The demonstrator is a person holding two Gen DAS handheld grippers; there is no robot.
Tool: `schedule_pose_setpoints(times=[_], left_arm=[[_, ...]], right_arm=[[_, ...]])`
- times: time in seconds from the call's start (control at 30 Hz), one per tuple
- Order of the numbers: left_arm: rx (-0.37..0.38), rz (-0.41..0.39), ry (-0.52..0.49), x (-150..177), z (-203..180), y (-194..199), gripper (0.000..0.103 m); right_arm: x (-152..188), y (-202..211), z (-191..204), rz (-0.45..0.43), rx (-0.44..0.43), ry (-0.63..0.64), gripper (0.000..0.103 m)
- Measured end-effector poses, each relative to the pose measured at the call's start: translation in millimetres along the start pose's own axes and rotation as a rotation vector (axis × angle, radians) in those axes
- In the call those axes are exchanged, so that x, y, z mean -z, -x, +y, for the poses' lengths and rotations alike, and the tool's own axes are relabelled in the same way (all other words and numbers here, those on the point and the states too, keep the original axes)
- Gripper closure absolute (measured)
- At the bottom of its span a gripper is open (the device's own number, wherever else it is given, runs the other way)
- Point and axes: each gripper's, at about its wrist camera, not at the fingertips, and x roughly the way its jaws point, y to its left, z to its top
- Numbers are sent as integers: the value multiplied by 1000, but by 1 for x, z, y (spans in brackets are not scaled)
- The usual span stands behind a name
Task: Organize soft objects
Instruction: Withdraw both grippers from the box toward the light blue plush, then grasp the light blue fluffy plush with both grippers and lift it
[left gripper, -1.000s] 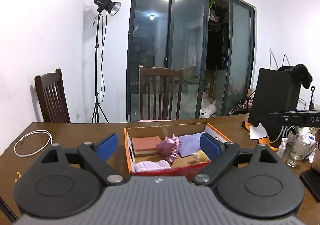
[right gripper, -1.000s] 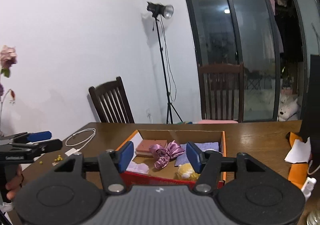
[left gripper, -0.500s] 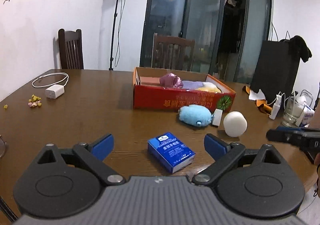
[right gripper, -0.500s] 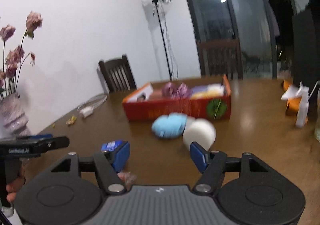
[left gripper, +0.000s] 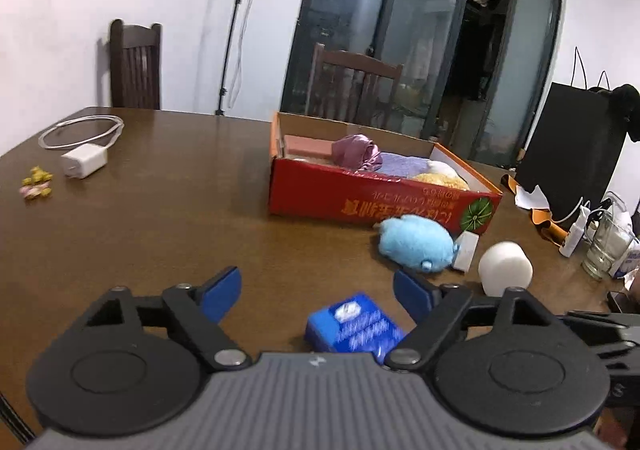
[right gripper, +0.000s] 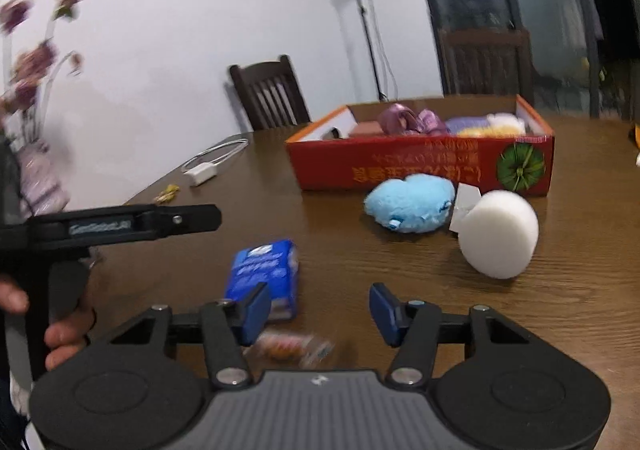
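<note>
— Where are the two grippers?

— Both low over the bench [left gripper: 168, 210]. The left gripper [left gripper: 318, 292] has its jaws apart and has just been narrowing them; nothing is pinched, though the blue tissue pack [left gripper: 354, 324] lies just under and between the blue pads. The right gripper [right gripper: 318, 310] is released too, also just drawing its jaws in, with bare wood between them and a small crinkly wrapper [right gripper: 290, 348] right below.

— And the soft things?

— The blue plush toy [right gripper: 410, 202] sits in front of the red box [right gripper: 420, 166], touching a small white card [right gripper: 464, 206]. The white sponge [right gripper: 498, 234] stands tilted just beside it. Inside the box I see a purple satin scrunchie [left gripper: 356, 150], a lavender cloth [left gripper: 400, 164], a pink block [left gripper: 308, 146] and something yellow and fluffy [left gripper: 440, 180].

— Anything further out?

— A white charger [left gripper: 84, 162] with its coiled cable, well away to the left.
</note>
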Motion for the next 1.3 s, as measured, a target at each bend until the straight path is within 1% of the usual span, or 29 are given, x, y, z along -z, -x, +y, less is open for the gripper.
schedule_pose_setpoints(times=[0.07,0.1,0.17,0.2,0.27,0.3,0.37,0.4,0.43,0.47,0.53,0.6,0.63,0.67,0.7,0.73,0.77,0.83,0.9,1.07,1.2,1.3], left_arm=[[24,25,6,-10,-3,-17,21],[56,32,6,-17,-5,-28,21],[111,25,1,-29,-10,-47,21],[114,27,-6,-35,-12,-58,22],[80,46,-3,-43,-14,-78,25],[90,54,12,-47,-13,-87,25],[130,89,39,-53,-11,-102,25],[154,106,41,-54,-11,-110,24],[171,123,42,-55,-13,-117,24],[186,147,45,-56,-15,-126,25],[232,205,64,-57,-18,-142,25],[290,252,106,-55,-18,-154,29],[300,273,127,-53,-16,-158,35],[305,294,146,-51,-15,-162,37],[314,311,159,-49,-14,-165,37],[325,328,177,-47,-12,-167,40],[338,344,196,-46,-9,-169,46],[368,364,230,-43,-5,-172,52],[393,377,240,-41,-5,-175,57],[383,373,256,-41,-5,-171,63],[394,341,271,-45,-1,-149,64],[421,348,287,-37,-5,-129,64]], right_arm=[[-11,-15,-13,-24,30,-50,49],[-17,-22,-20,-35,49,-74,49],[-32,-38,-37,-60,57,-133,49],[-39,-47,-46,-64,46,-165,49],[-51,-67,-65,-46,40,-249,49],[-54,-76,-73,-42,48,-272,49],[-60,-82,-78,-45,149,-265,54],[-62,-82,-79,-67,169,-244,55],[-64,-82,-81,-83,171,-231,54],[-66,-85,-84,-79,169,-228,54],[-69,-93,-88,-69,132,-227,54],[-72,-101,-92,-52,130,-214,56],[-71,-104,-93,-43,125,-205,59],[-72,-108,-94,-27,116,-198,60],[-70,-109,-94,-27,109,-184,60],[-71,-110,-94,-28,107,-168,60],[-72,-112,-94,-26,104,-160,60],[-73,-115,-94,-21,94,-149,60],[-73,-115,-94,-15,84,-134,60],[-76,-110,-95,22,54,-183,65],[-72,-94,-88,30,15,-235,65],[-61,-69,-80,37,-1,-257,65]])
